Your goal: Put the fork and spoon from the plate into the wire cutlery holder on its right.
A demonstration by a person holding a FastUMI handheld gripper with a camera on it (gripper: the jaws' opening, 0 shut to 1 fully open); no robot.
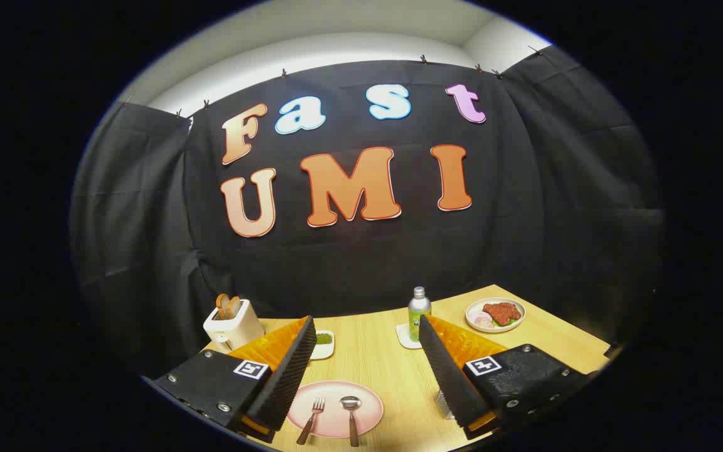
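Note:
A pink plate point(366, 399) lies on the wooden table, low between my two fingers. On it rest a fork point(311, 419) on the left and a spoon point(351, 417) on the right, both with handles toward me. My gripper point(364, 326) is open, held above the table, with nothing between its fingers. A small part of the wire cutlery holder point(444, 405) peeks out just right of the plate, mostly hidden behind the right finger point(452, 370).
A white toaster point(233, 324) with toast stands at the back left. A small dish of green food point(323, 342) sits by the left finger. A bottle point(418, 312) on a coaster and a plate of meat point(495, 314) are at the back right.

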